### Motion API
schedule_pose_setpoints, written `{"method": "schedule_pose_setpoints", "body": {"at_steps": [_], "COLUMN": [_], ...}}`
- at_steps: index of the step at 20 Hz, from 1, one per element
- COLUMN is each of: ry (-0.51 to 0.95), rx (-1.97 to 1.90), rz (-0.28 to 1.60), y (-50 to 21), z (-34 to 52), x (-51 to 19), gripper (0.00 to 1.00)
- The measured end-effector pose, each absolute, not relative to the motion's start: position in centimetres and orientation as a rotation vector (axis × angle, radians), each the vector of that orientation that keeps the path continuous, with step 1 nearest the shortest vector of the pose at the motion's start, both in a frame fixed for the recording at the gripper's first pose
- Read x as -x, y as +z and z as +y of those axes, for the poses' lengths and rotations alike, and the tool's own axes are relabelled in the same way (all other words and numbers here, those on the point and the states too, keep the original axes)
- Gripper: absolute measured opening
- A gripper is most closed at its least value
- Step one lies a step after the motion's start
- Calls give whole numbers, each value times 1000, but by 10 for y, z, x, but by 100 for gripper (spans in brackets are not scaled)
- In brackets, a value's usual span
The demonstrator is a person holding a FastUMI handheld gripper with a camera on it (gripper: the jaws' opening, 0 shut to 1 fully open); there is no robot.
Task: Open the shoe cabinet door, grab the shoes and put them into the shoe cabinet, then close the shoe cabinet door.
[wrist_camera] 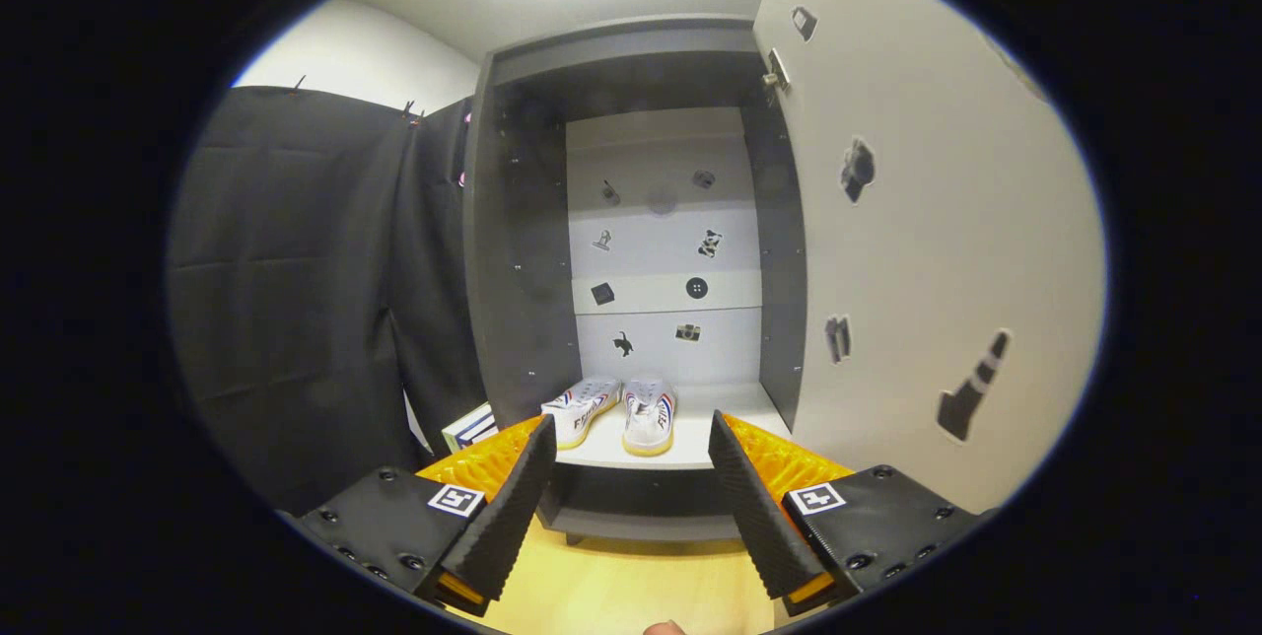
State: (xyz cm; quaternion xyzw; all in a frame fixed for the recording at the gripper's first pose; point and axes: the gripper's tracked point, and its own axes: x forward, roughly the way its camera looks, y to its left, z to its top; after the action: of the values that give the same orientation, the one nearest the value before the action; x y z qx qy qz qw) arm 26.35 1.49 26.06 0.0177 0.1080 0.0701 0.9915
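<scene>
gripper view looks forward along its spread fingers [513,497], near and level into the open shoe cabinet [523,319].

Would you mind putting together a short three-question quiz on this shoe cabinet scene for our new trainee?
1. True or false: the pair of shoes already sits on the shelf inside the shoe cabinet.
2. Multiple choice: the cabinet door is A) shut, B) swung open beside the cabinet, C) taken off and lying on the floor.
3. Short answer: what is the gripper holding, and how do its fingers stand?

Key
1. True: both shoes rest side by side on the shelf, beyond the fingers.
2. B.
3. Nothing; the fingers stand apart, open, in front of the cabinet.
</scene>
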Motion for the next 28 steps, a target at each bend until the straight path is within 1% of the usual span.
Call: {"method": "schedule_pose_setpoints", "body": {"at_steps": [7, 11, 17, 22, 28], "ry": [190, 191, 162, 69, -106], "rx": [-47, -13, 32, 8, -21], "rz": [206, 209, 227, 205, 182], "y": [277, 285, 289, 303, 310], "z": [-7, -32, -78, -132, -203], "x": [-170, -127, -80, -62, -64], "gripper": [96, 96, 96, 97, 97]}}
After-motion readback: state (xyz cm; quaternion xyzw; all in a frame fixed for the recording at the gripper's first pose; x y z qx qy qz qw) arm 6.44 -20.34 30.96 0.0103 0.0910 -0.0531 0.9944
